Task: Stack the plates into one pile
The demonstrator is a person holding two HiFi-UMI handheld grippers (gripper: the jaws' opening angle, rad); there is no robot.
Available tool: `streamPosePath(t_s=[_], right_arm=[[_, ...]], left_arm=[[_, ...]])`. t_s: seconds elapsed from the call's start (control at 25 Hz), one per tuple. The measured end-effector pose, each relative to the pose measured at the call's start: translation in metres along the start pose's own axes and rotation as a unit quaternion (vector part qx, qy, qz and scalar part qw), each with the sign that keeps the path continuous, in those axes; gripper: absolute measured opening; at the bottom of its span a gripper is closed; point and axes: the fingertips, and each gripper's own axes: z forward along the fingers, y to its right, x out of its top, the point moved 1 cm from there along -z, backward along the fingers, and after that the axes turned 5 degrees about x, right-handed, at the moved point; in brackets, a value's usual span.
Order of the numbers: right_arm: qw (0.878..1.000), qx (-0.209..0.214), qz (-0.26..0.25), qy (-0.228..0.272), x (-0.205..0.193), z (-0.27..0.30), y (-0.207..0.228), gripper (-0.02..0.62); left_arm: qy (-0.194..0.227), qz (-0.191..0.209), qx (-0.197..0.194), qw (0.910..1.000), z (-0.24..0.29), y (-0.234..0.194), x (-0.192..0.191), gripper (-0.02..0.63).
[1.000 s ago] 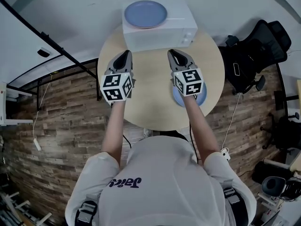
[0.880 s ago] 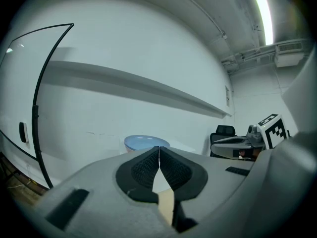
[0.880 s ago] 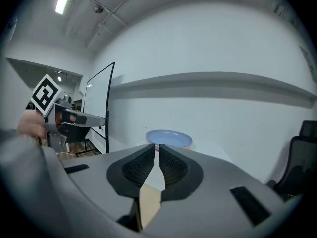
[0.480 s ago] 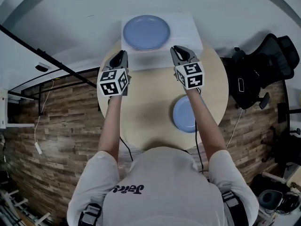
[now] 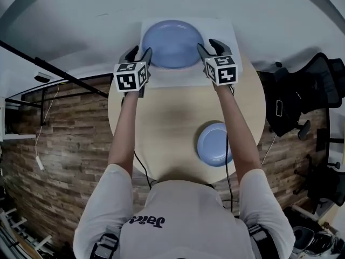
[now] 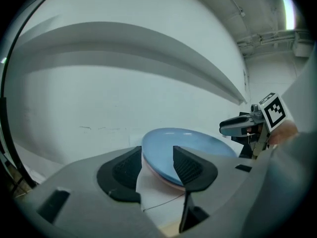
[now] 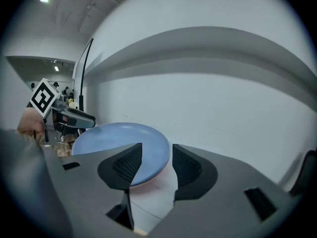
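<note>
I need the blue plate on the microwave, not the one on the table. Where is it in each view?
Head view: the blue plate is at top centre, lying on the white microwave.
Left gripper view: the plate is low, centre to right.
Right gripper view: the plate is low, left of centre.
Shared landmark: the microwave's white top shows just under the plate in both gripper views.

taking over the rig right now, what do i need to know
Left gripper: fingers just opened, left rim of the upper plate between them, not gripped.
Right gripper: likewise, on the right rim.
Upper plate sits on the white box; lower plate on the round table.
Done: nothing stacked. Left: grip, lift, set it on the lower plate.
</note>
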Motion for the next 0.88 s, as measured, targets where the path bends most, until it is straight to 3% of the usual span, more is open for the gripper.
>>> streamPosePath(t_s=[0.16,0.32,0.48,0.88], right_arm=[[0.999,0.005,0.018,-0.030,-0.008,0.030,0.016,0.183],[0.998,0.002,0.017,-0.066,-0.019,0.052,0.024,0.169],[0.997,-0.008,0.013,-0.077,-0.021,0.058,0.030,0.073],[0.996,-0.024,0.003,-0.084,-0.021,0.057,0.027,0.055]], left_arm=[[-0.041,-0.029,0.000,0.9987,0.018,-0.011,-0.012,0.189],[-0.056,-0.051,-0.008,0.9971,0.026,-0.013,-0.015,0.188],[-0.063,-0.041,-0.011,0.9971,0.031,-0.012,-0.015,0.171],[-0.077,-0.040,0.015,0.9961,0.031,-0.015,-0.015,0.115]])
